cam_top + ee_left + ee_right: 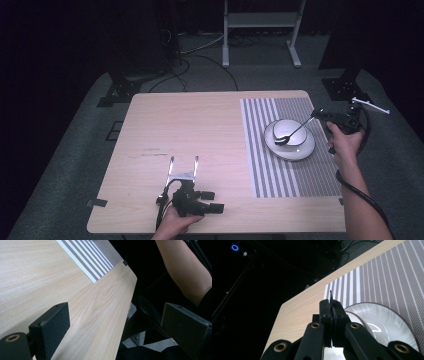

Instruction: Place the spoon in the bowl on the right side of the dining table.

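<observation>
a: start big. what's on the pale wooden table (pixel 200 130)?

b: a grey-and-white striped placemat (pixel 285 175) covers its right part, and a round white ceramic plate (pixel 305 149) sits on the mat's far half, at about two o'clock from the table's middle. a small white bowl (pixel 287 128) rests on the plate.

a: and the right gripper (pixel 316 113)?

b: it's at roughly three o'clock of the plate, off the table's right edge. in the right gripper view its two black jaws are pressed together (pixel 331 312), pinching the thin handle of a dark long-handled spoon (pixel 295 132).

a: which way does the spoon run?

b: its long axis slants from the jaws at about two o'clock down to eight o'clock. the head points toward the person's side and lies low in the bowl; whether it touches the bottom i cannot tell.

a: the left gripper (pixel 183 160)?

b: near the front edge, at about six o'clock on the table. its fingers (pixel 51 326) are spread wide, pointing to twelve o'clock, holding nothing, with bare wood between them. in the left gripper view one finger is over the table and the other hangs beyond its edge.
</observation>
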A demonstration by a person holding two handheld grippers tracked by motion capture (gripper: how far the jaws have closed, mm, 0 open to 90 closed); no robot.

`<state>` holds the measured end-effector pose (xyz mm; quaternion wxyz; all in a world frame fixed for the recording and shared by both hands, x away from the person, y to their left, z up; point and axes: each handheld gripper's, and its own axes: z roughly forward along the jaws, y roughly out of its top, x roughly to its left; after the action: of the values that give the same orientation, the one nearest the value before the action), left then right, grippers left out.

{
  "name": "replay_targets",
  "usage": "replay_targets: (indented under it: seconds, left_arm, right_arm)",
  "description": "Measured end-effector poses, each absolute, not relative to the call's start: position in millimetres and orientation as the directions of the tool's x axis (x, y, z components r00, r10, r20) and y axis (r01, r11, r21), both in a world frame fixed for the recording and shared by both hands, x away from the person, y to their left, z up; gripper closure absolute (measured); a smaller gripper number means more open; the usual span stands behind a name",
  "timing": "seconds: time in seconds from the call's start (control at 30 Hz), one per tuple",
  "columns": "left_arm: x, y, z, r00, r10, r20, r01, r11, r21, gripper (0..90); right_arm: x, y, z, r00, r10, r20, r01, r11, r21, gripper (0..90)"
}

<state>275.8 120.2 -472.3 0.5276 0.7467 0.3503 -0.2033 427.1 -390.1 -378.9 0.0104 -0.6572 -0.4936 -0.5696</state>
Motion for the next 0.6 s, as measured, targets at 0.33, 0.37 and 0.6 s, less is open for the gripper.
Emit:
replay_targets:
  seconds: [0.33, 0.37, 0.6]
  left_arm:
    - [276.0, 121.4, -472.1, 0.670, 0.303, -0.677, 0.739, -0.191, 0.646, 6.9]
    - [276.0, 121.4, -472.2, 0.670, 0.302, -0.678, 0.740, -0.190, 0.646, 6.9]
    - [276.0, 120.8, -473.3, 0.669, 0.300, -0.679, 0.740, -0.196, 0.643, 6.9]
  right_arm:
    - [429.4, -397.0, -376.7, -0.106, 0.646, 0.756, 0.633, -0.542, 0.552, 88.5]
    - [429.6, -397.8, -377.0, -0.102, 0.648, 0.755, 0.630, -0.545, 0.553, 88.5]
    - [429.5, -404.4, -380.8, -0.075, 0.654, 0.753, 0.615, -0.565, 0.551, 88.5]
